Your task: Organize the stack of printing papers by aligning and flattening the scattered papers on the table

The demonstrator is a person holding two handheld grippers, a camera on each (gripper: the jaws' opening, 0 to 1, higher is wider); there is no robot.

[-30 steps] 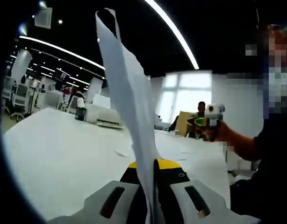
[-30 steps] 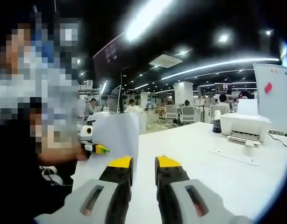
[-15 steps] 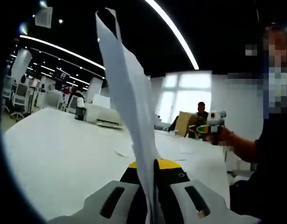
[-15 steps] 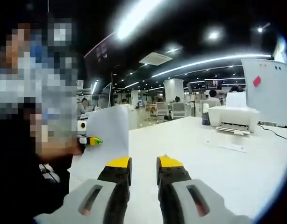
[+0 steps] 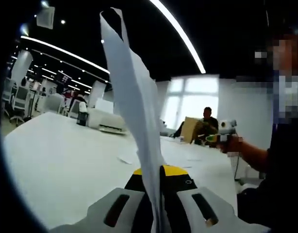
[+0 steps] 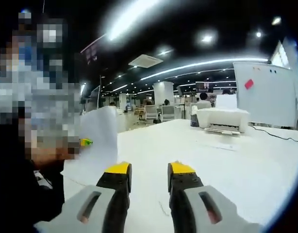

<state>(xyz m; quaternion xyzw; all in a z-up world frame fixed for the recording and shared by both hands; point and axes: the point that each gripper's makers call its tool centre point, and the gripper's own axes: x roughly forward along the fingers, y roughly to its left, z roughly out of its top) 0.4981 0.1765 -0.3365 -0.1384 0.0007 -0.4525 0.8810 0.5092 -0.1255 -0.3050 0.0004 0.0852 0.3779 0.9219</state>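
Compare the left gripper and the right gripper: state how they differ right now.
The left gripper is shut on a sheet of paper that stands upright from its jaws; the right gripper is open, with nothing between its jaws. The left gripper holds its load above the table; the right gripper hangs over bare tabletop. Both have yellow-tipped black jaws.

Pretty clearly a big open-plan office. Long strip lights [image 5: 180,36] run across a dark ceiling, with a square air vent [image 6: 145,60] up there too. The right gripper view has a wide white table [image 6: 246,160] stretching ahead of the claw, and a white printer [image 6: 222,120] sits at its far end, up and right of the jaws. Right of that stands a whiteboard [image 6: 265,94] with a red note stuck on it. Further back there are pillars, office chairs [image 6: 150,113] and people at desks. In the left gripper view, someone sits by a bright window [image 5: 195,104] beyond the claw.
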